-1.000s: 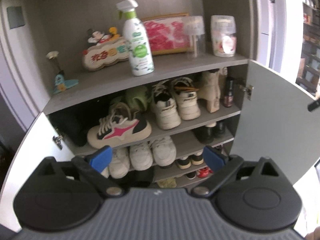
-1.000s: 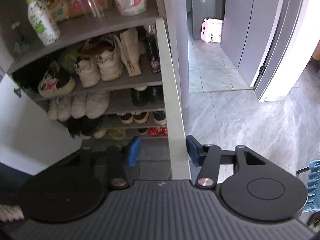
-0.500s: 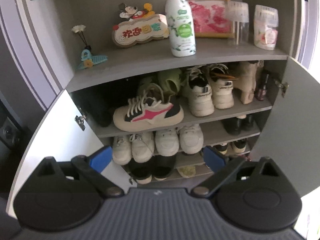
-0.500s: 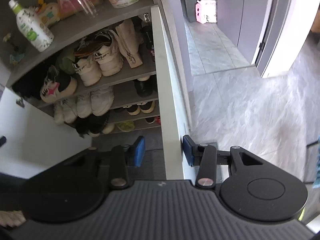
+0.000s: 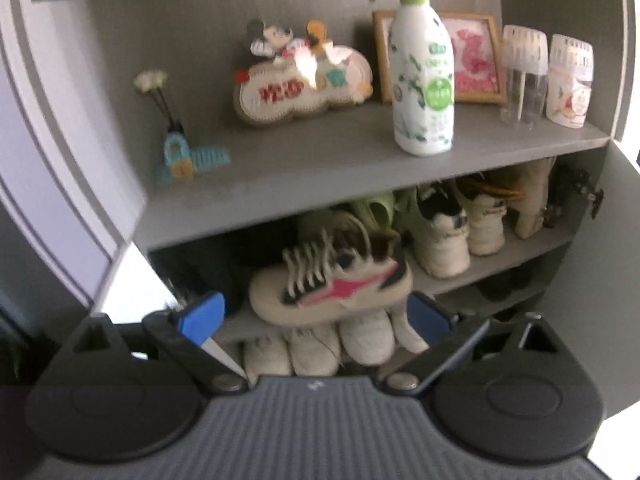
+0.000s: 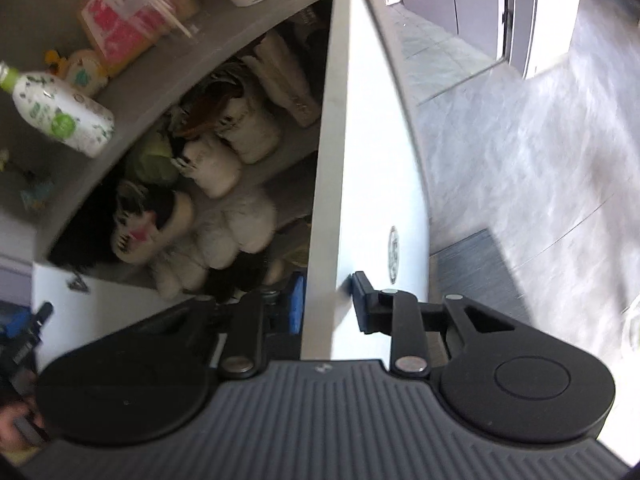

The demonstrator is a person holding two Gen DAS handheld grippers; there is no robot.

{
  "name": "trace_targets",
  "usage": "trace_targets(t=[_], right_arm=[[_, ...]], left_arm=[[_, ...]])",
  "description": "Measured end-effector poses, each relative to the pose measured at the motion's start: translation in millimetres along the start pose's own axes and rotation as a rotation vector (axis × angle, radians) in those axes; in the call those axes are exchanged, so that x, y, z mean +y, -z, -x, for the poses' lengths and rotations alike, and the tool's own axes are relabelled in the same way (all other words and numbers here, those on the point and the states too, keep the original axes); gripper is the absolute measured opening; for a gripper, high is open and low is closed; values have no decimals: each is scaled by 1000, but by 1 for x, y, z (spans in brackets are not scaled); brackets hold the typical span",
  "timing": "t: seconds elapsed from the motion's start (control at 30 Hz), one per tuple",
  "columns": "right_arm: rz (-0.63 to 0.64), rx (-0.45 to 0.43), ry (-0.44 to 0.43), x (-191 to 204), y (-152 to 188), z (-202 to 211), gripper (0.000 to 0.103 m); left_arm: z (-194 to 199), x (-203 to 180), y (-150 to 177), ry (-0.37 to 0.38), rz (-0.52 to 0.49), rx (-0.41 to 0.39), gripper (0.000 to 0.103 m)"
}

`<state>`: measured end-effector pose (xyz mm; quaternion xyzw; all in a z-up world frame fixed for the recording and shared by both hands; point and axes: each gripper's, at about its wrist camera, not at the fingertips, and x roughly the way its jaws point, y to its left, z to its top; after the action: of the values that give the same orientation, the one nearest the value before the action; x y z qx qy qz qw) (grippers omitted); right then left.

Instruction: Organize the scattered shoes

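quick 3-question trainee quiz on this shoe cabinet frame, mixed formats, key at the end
1. True or false: the right gripper has its jaws around the edge of the white cabinet door.
2. Multiple choice: the cream sneaker with the pink star-like side mark lies (A) on the top shelf beside the white spray bottle with green label, (B) on the shelf just below that one, (C) on the floor.
3. Fill in: the left gripper is ___ and holds nothing.

Key: 1 true; 2 B; 3 open.
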<state>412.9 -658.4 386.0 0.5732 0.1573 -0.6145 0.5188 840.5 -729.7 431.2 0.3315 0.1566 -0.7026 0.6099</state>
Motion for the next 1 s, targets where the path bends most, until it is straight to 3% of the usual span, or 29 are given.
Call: trace_targets(t=[0.2,0.43,0.7,0.93,1.0], right_arm=[[-19,-22,-15,60,-14,-32,33],[-89,-80,-78,81,-25,-54,39],[-233,-179,-238,70,-29,-77,46],[-281,-226,-392,51,-31,-95,52],[-301,-240,-453,46,-34,-104,52]], left_arm=[[-19,34,-2,55,15,24,99],[-30,43,3,100,-10,35,99],[-40,33,-7,113,-22,43,99],[-42,31,-31,72,-6,-2,99],[-52,44,-36,37,50,8,99]])
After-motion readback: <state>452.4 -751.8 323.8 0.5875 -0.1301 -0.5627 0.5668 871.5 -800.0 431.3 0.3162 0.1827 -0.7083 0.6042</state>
